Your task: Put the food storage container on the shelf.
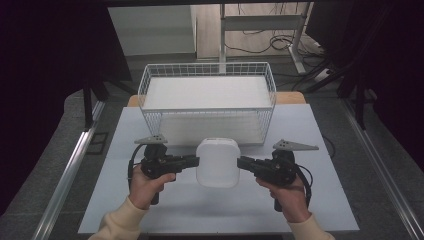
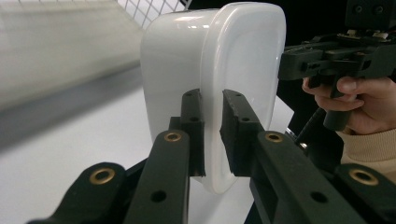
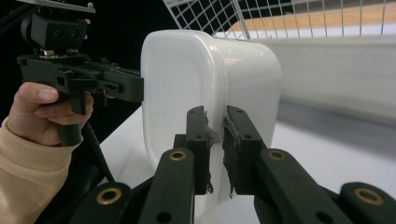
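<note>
The left gripper (image 1: 196, 161) and right gripper (image 1: 240, 162), matte black, are each nearly closed, pinching opposite rims of a glossy white rounded-square plastic container (image 1: 217, 162). It hangs above the pale table (image 1: 125, 210), just before the white wire basket (image 1: 150, 82).

Readable text: none on the white container (image 1: 217, 162) (its glossy sides are blank).
Wire basket (image 1: 207, 70): no label or sign.
</note>
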`<action>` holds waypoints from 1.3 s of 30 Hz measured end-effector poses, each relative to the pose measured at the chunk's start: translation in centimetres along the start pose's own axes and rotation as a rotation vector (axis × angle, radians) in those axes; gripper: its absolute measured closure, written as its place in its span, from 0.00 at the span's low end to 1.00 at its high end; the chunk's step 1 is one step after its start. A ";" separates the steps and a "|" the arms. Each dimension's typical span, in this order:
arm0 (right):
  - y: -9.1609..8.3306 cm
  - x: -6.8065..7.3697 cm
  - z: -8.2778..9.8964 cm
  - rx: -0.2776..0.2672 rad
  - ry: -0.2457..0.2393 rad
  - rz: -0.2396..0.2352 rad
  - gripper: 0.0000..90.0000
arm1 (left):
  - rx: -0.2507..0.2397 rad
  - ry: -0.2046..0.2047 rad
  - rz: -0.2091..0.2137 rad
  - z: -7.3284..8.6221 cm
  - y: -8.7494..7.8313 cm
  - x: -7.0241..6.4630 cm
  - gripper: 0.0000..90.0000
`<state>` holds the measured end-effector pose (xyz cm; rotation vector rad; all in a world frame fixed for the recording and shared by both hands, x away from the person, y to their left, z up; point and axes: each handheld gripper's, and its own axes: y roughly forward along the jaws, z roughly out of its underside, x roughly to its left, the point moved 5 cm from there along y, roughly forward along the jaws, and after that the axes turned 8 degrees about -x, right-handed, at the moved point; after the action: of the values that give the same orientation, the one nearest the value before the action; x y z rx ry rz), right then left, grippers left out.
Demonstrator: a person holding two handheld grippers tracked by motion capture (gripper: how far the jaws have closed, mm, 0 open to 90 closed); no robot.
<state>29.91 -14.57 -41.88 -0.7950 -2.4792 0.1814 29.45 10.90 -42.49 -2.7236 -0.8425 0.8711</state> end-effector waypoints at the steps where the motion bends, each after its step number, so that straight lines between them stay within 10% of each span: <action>1: 0.0 0.0 -0.3 -0.002 -0.006 0.000 0.90 | -0.004 0.003 -0.002 -0.3 -0.1 -0.1 0.89; 39: 3.6 -0.1 -14.0 -0.050 -0.109 0.019 0.89 | -0.080 0.073 -0.032 -13.7 -0.8 2.0 0.89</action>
<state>39.02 -12.13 -30.97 -0.8508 -2.5882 0.1745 38.29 12.94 -31.95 -2.7822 -0.9231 0.7431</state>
